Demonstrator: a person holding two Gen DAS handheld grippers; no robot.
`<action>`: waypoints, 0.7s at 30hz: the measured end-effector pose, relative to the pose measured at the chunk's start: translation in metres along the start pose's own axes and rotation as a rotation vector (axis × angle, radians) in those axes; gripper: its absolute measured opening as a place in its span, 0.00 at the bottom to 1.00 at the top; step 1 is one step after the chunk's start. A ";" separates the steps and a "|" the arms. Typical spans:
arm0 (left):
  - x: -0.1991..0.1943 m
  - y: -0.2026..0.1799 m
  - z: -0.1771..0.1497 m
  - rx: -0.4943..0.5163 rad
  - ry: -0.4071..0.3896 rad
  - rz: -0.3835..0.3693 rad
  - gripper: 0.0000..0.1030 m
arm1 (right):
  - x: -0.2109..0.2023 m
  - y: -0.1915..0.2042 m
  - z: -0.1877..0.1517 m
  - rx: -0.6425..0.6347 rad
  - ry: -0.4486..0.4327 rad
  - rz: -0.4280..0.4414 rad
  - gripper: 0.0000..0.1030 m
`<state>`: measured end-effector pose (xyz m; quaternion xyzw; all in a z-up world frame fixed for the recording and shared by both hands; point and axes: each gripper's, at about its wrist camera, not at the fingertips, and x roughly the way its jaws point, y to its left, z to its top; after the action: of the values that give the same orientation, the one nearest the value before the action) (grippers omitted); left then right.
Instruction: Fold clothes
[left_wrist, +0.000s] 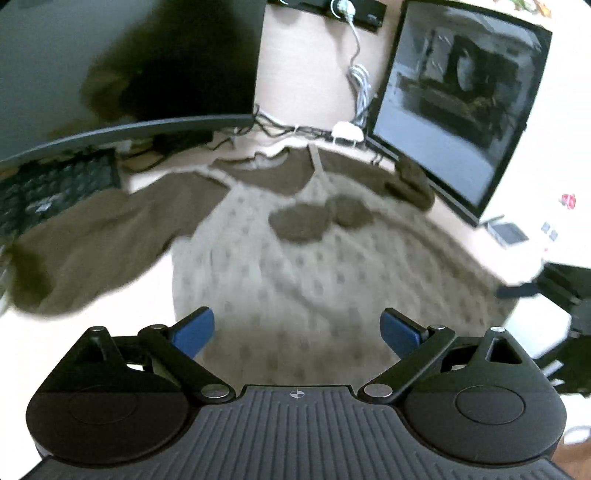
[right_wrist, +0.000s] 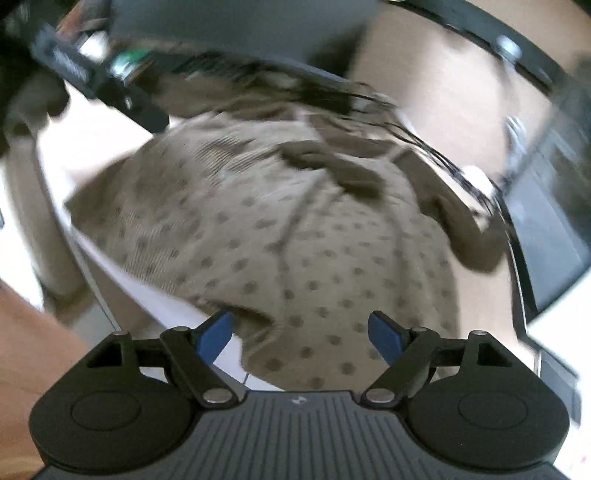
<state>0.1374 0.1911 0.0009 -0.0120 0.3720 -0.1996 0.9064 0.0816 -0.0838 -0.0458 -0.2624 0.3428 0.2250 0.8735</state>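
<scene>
**Dotted dress flat on desk, both grippers open above it**

Desk (left_wrist: 155, 284) is pale/white, w/ two dark monitors at the back: one on the left (left_wrist: 129, 62), one angled on the right (left_wrist: 461, 107). Black keyboard (left_wrist: 55, 188) sits under the left monitor; white cable (left_wrist: 358, 74) hangs down the wall btwn the screens.

Garment (left_wrist: 295, 266) lies spread on the desk in front of the monitors: beige dress w/ small dark dots, thin straps, layered over a brown long-sleeve top. One brown sleeve (left_wrist: 92, 243) stretches out to the left. Two brown patches sit on the chest area near the neckline. Right wrist view shows the same dress (right_wrist: 295, 240), blurred; its hem edge is rumpled just ahead of the fingers.

Left gripper (left_wrist: 297, 328): blue-padded fingers spread wide, nothing btwn them, over the dress's lower part. Right gripper (right_wrist: 301, 338): fingers also apart, holding nothing, above the hem. Can't tell if either touches the cloth.
</scene>
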 end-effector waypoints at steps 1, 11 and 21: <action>-0.008 -0.004 -0.012 -0.006 0.005 0.013 0.97 | 0.008 0.006 -0.001 -0.055 -0.010 -0.011 0.77; -0.018 -0.063 -0.076 -0.044 -0.013 0.249 0.97 | -0.028 -0.040 0.047 0.089 -0.306 0.047 0.19; -0.020 -0.042 -0.092 0.052 -0.036 0.778 0.97 | -0.053 -0.029 0.018 -0.101 -0.261 0.172 0.19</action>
<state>0.0474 0.1710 -0.0448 0.1494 0.3276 0.1499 0.9208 0.0715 -0.1059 0.0116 -0.2440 0.2361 0.3481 0.8738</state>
